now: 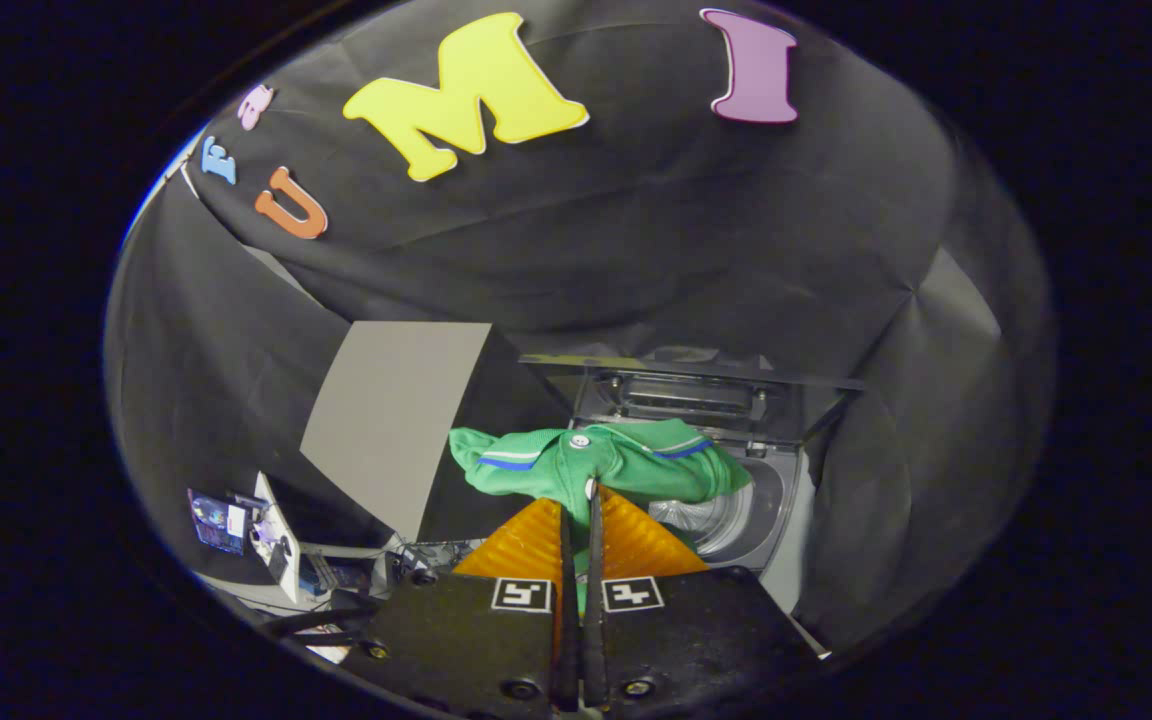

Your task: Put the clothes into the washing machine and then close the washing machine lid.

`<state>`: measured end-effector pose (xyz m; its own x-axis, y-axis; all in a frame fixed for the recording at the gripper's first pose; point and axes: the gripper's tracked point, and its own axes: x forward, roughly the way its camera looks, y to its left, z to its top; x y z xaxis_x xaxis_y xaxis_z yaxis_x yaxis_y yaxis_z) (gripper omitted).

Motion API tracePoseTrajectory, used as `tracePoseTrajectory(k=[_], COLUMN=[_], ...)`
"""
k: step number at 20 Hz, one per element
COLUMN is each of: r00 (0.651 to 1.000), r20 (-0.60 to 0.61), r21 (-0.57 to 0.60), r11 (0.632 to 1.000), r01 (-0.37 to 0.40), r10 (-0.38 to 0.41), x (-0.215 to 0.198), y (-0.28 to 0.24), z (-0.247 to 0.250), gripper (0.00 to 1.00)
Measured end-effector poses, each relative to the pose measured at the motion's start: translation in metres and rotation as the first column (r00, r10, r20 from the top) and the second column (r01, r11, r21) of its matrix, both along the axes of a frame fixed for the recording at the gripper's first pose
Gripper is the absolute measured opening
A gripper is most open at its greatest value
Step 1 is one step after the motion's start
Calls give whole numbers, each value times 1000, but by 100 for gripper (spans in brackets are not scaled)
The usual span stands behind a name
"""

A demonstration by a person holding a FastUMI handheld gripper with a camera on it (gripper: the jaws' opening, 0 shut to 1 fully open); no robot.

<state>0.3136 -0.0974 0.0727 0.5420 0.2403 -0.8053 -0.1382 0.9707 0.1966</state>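
One shirt (601, 465), green with blue-and-white trim at collar and sleeves, and one washer (771, 500), a top-loader with its lid (696, 372) raised at the back. The shirt hangs over the washer's open mouth, spread across the near and left part of the rim, with the ribbed drum (711, 515) showing bare just right of it; little or none of the cloth has dropped inside, though the angle makes that hard to judge. The jaws (578, 510) are closed almost to touching, and a fold of the shirt is pinched between the two fingers, the rest of it bunched just ahead of their tips. Left of the washer stands one grey board (391, 420), and further left a laptop (281, 535) sits among some clutter.
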Motion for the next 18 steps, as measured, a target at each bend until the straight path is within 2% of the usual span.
tracePoseTrajectory(k=[4, 6, 12, 18], r00=[1000, 998, 991, 994], r20=[-24, -38, -93, -69], r21=[-25, -45, -40, -89], r11=[1000, 997, 995, 993], r01=[16, 55, 94, 82], r10=[-17, -57, -97, -89], x=[-1, 4, 12, 31], y=[-25, -34, -37, -30], z=[-24, -44, -97, -148], gripper=[6, 6, 6, 5])
